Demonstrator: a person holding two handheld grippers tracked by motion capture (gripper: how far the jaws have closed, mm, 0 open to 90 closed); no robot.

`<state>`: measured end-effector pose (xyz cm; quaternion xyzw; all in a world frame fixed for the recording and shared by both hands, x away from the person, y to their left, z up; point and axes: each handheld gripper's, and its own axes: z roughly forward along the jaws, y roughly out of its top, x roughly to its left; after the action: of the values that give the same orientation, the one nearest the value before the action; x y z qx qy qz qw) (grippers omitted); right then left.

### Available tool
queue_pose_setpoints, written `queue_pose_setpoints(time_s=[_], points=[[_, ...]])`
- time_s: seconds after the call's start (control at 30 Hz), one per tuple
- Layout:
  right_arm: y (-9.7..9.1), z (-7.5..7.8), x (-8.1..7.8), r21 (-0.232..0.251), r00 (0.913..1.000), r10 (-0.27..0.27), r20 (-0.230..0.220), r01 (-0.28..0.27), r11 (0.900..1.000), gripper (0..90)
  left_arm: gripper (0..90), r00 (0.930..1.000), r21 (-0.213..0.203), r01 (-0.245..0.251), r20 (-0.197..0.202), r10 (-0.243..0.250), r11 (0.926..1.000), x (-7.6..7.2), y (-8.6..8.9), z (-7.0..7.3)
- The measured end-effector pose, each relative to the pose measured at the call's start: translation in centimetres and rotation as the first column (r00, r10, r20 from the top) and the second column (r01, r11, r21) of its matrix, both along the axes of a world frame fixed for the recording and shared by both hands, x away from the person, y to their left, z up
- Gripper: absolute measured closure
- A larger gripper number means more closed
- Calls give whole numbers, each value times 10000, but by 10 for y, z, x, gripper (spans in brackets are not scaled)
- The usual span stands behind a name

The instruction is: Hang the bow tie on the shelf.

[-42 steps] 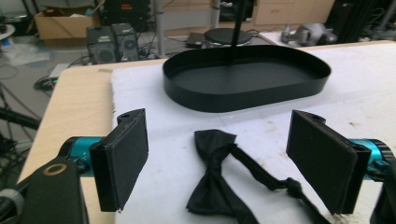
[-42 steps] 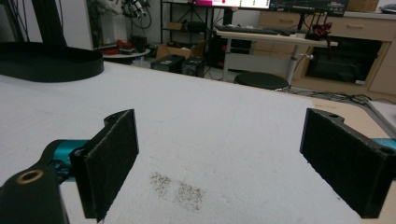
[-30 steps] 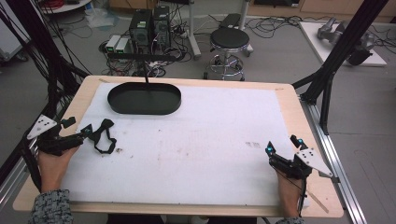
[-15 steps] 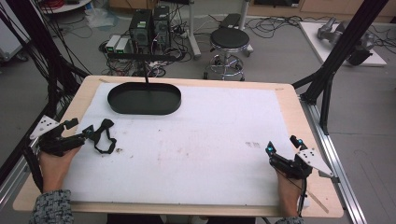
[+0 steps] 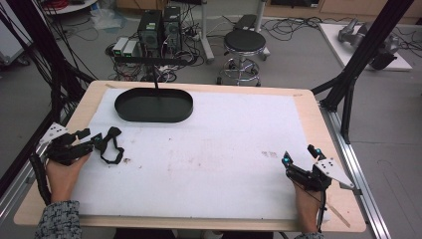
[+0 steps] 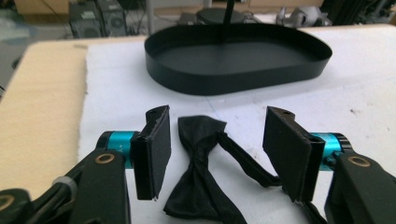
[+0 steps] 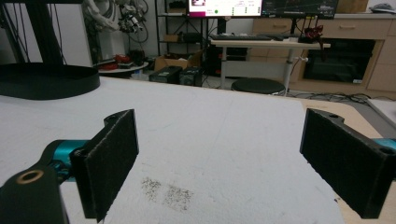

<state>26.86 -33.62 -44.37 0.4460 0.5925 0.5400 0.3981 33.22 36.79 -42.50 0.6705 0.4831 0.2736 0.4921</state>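
The white mat (image 5: 214, 149) lies bare across its whole middle, so you can sweep either hand freely there. Your right gripper (image 5: 298, 160) has wide-spread jaws with only a faint grey smudge (image 7: 167, 190) on the mat ahead. At the far left the black oval tray (image 5: 153, 105) blocks the way, its thin post (image 5: 155, 82) rising from it. Just in front of your left gripper (image 6: 217, 149), the black bow tie (image 6: 200, 168) and its strap (image 5: 113, 149) sit between the open jaws, near the tray
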Motion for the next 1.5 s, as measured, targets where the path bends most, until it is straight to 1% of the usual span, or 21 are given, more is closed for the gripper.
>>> queue_pose_setpoints(time_s=[0.03,0.1,0.2,0.23,0.4,0.6,0.63,0.73,0.77,0.9,0.97,1.0,1.03,1.1,1.17,1.2,1.23,1.3,1.4,1.47,1.5], points=[[0,0,0,-25,10000,-7,-2,7,10000,107,444,9999,-87,31,-130,-32,10000,2,-1,-2],[0,0,0,-19,10000,-3,-11,3,10000,107,450,9998,-97,45,-190,-47,9999,3,-2,-3],[0,0,0,-8,10000,-2,-25,2,10000,107,467,9998,187,62,-172,-58,9998,7,-6,-6],[0,0,0,-26,10000,1,-20,-1,10000,107,467,9999,443,-7,-162,15,9990,8,-8,-8],[1,0,0,-48,10000,35,-21,-35,10000,107,482,9996,870,-176,-199,194,9960,12,-9,-12],[1,0,0,-73,10000,31,-26,-32,10000,107,507,9993,1074,-201,-297,234,9940,15,-9,-16],[1,0,0,-73,10000,28,-35,-28,10000,107,517,9987,1186,-245,-420,297,9926,17,-9,-19],[1,0,0,-112,10000,26,-57,-26,9999,107,541,9980,1267,-215,-555,288,9917,20,-9,-21],[1,0,0,-117,10000,24,-56,-25,9999,107,546,9971,1354,-314,-639,403,9903,21,-10,-22],[1,0,0,-106,10000,19,-59,-20,9999,107,573,9973,1350,-347,-599,432,9902,21,-10,-22],[2,0,0,-94,10000,20,-65,-20,10000,107,580,9967,1406,-335,-683,434,9895,22,-10,-22],[2,0,0,-108,10000,16,-63,-16,9999,107,580,9964,1472,-308,-741,421,9886,23,-11,-22],[2,0,0,-105,10000,20,-77,-21,9999,107,580,9957,1728,-241,-837,390,9847,24,-13,-23],[2,0,0,-101,10000,17,-70,-18,9999,107,579,9951,1816,-227,-901,396,9831,25,-14,-23],[2,0,0,-89,10000,20,-65,-21,10000,107,578,9921,2041,-207,-1173,455,9787,28,-17,-23],[2,0,0,-105,10000,21,-72,-21,9999,107,578,9921,2041,-207,-1173,455,9787,28,-17,-23],[2,0,0,-124,10000,18,-84,-19,9999,107,578,9901,2222,-159,-1327,464,9749,30,-18,-24],[2,0,0,-128,10000,22,-72,-23,9999,107,585,9883,2331,-175,-1436,522,9723,31,-20,-24],[2,0,0,-137,10000,13,-61,-14,9999,107,637,9875,2403,-152,-1487,523,9706,31,-20,-25],[2,0,0,-166,10000,21,-76,-22,9999,107,680,9867,2562,-37,-1560,451,9666,32,-22,-25],[2,0,0,-170,10000,24,-73,-25,9999,107,688,9865,2579,-11,-1577,432,9662,32,-23,-25]])
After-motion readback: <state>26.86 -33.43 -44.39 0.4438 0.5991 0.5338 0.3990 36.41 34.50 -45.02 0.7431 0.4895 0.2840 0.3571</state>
